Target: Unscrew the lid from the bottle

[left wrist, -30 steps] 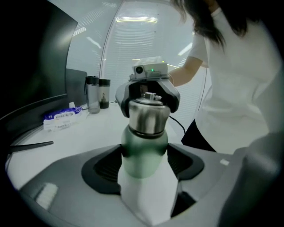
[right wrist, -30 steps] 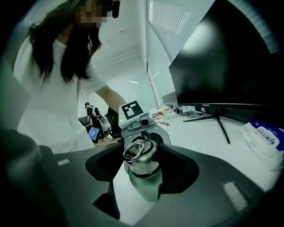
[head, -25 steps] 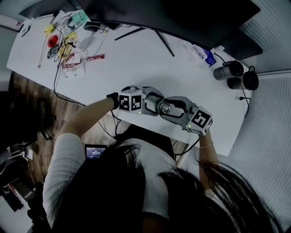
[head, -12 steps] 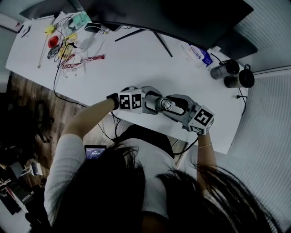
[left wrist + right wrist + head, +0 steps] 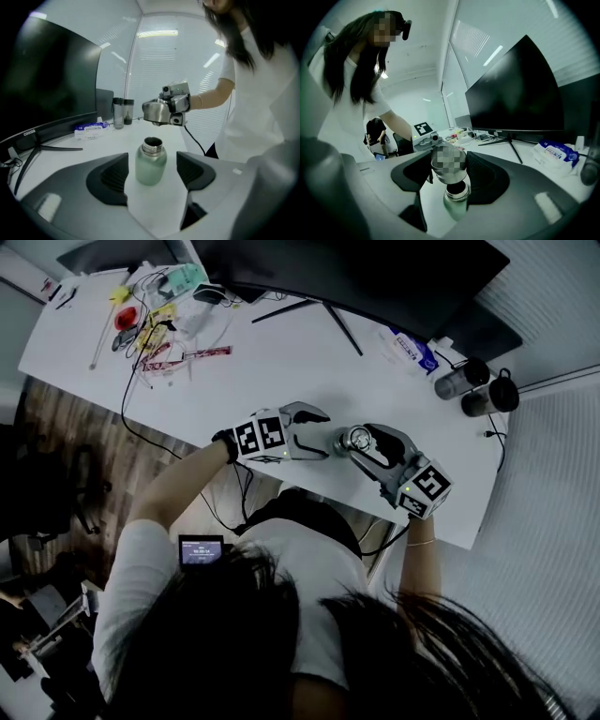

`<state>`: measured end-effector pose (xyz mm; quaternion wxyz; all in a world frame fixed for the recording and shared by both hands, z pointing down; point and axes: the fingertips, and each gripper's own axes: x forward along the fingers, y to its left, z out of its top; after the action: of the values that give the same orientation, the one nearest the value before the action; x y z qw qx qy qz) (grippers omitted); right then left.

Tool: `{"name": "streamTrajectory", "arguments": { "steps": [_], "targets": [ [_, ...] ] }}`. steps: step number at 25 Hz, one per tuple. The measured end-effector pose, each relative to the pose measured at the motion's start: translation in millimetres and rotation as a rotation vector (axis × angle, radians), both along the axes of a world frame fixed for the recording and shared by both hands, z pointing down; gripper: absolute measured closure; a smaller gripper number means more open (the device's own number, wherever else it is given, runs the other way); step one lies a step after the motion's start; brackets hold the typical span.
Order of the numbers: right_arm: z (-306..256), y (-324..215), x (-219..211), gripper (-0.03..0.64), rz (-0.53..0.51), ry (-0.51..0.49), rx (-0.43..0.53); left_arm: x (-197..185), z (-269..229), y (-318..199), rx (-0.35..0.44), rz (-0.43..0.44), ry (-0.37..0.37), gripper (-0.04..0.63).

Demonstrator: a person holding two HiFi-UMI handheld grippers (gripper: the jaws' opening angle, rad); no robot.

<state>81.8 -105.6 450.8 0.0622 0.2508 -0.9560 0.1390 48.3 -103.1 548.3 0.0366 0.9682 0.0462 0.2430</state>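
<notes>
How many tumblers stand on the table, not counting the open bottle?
2. Both stand side by side at the table's far right corner: a grey tumbler and a darker tumbler next to it. The clutter at the left end may hide others.

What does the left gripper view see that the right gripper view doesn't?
Only the left gripper view shows the right gripper from outside, holding the lid up in the air. Only the right gripper view shows the left gripper with its marker cube, the clutter at the table's far end, and a second person far behind. Both show the open bottle standing on the white table, the lid, the monitor and a wipes packet.
</notes>
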Motion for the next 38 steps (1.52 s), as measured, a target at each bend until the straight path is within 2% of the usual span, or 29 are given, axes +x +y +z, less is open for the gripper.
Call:
{"name": "streamTrajectory", "arguments": {
  "steps": [11,20,28,34,38],
  "targets": [
    [-53.6,6.4,17.7,0.383,0.264,0.01,0.14,-20.9,-72.9,-17.0,0.094,-0.217,0.139,0.25],
    [-77.1,4.0,43.3,0.383,0.515,0.031,0.206,-23.8,-123.9,-31.4,0.093,-0.47,0.292,0.303],
    [-88.5,9.1,64.8,0.383,0.664,0.027,0.212,-22.3,-146.2,-33.4,0.103,-0.644,0.331,0.365],
    [-98.7,15.8,72.2,0.383,0.701,0.028,0.252,-22.6,-149.2,-34.5,0.117,-0.724,0.32,0.385],
    [-100.4,18.1,74.4,0.383,0.706,0.025,0.268,-22.7,-151.6,-33.4,0.13,-0.769,0.321,0.433]
  ]
}}
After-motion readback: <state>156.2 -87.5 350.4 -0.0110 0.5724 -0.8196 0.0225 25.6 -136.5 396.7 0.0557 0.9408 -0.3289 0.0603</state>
